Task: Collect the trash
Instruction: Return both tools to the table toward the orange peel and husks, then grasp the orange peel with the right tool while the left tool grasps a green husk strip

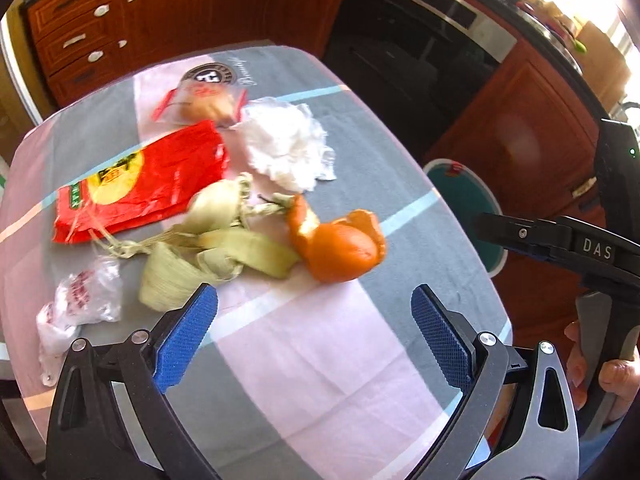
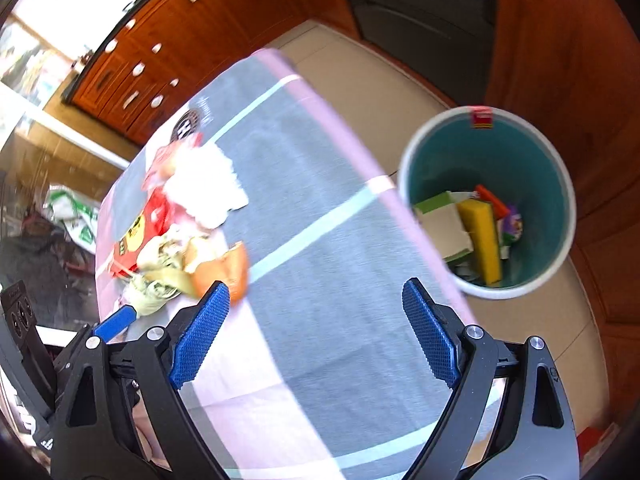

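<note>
Crinkled clear plastic wrappers with red print (image 1: 80,300) lie at the lower left of the left wrist view, on the grey-and-pink striped tablecloth (image 1: 320,360). Rightward come a flat red plastic bag with a yellow emblem (image 1: 136,184), pale dried leaf wrappings tied with string (image 1: 208,248), a crumpled white tissue wad (image 1: 286,146) and orange citrus peel (image 1: 340,248). Below them the left gripper (image 1: 314,336) hovers, its blue pads apart and empty. In the right wrist view the right gripper (image 2: 316,332) also stands wide and empty, with the teal white-rimmed waste bin (image 2: 440,152), already part filled, at mid right on the floor beside the table. Judging by this, a fresh pick is starting: next, descend on one piece and close.
</note>
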Tool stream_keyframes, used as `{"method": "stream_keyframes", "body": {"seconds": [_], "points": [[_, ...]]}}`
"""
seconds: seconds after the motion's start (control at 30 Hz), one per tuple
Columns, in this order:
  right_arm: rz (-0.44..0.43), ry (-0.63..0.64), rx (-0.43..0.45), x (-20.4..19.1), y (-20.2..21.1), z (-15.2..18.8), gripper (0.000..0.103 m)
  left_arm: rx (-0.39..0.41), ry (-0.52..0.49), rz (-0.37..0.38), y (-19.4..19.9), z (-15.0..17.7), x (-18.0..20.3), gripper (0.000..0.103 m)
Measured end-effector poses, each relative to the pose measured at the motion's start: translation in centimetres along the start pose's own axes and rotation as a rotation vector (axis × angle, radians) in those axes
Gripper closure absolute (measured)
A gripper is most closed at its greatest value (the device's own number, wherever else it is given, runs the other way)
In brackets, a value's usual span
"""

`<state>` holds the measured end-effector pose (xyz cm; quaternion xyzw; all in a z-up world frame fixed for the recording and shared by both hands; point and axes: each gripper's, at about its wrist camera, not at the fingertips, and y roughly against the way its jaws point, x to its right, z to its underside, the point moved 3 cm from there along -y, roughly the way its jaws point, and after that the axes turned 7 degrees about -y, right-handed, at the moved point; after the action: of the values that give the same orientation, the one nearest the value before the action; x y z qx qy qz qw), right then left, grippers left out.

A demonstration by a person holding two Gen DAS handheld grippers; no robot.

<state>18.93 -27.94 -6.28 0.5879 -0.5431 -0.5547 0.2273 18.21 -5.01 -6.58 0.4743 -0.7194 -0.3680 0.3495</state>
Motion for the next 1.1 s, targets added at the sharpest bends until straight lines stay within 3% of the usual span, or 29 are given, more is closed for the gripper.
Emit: {"method": "stream_keyframes", "body": {"seconds": [0.2, 0.4, 0.77, 0.87, 0.93, 1.03, 1.1], "points": [[0.005, 0.078, -0.038, -4.6, -2.1, 1.7, 0.019, 0.003, 0.074, -0.044, 1.1, 2.0, -5.5, 0.005], [0.007, 0.079, -0.096, -6.2, -5.3, 2.3, 0.019, -0.012, 0.107, -0.064, 1.1, 3.3, -8.2, 0.005], [-0.007, 0.132, -0.126, -8.2, -9.7, 2.1, 0.019, -0.022, 0.045, -0.08, 0.1, 2.9, -7.4, 0.005], [-0.009, 0.159, -0.121, -8.5, -10.3, 2.1, 0.03, -0.016, 0.038, -0.078, 0.2, 2.7, -6.8, 0.005], [-0.008, 0.174, -0.127, -8.5, -10.7, 2.3, 0.055, -0.016, 0.042, -0.072, 0.3, 2.6, -6.3, 0.005], [-0.018, 0.184, -0.119, -7.9, -10.5, 2.2, 0.065, -0.008, 0.058, -0.074, 0.3, 2.6, -5.1, 0.005], [-0.048, 0.16, -0.119, -7.1, -10.0, 1.9, 0.066, -0.014, 0.084, -0.068, 0.0, 2.6, -4.3, 0.006]]}}
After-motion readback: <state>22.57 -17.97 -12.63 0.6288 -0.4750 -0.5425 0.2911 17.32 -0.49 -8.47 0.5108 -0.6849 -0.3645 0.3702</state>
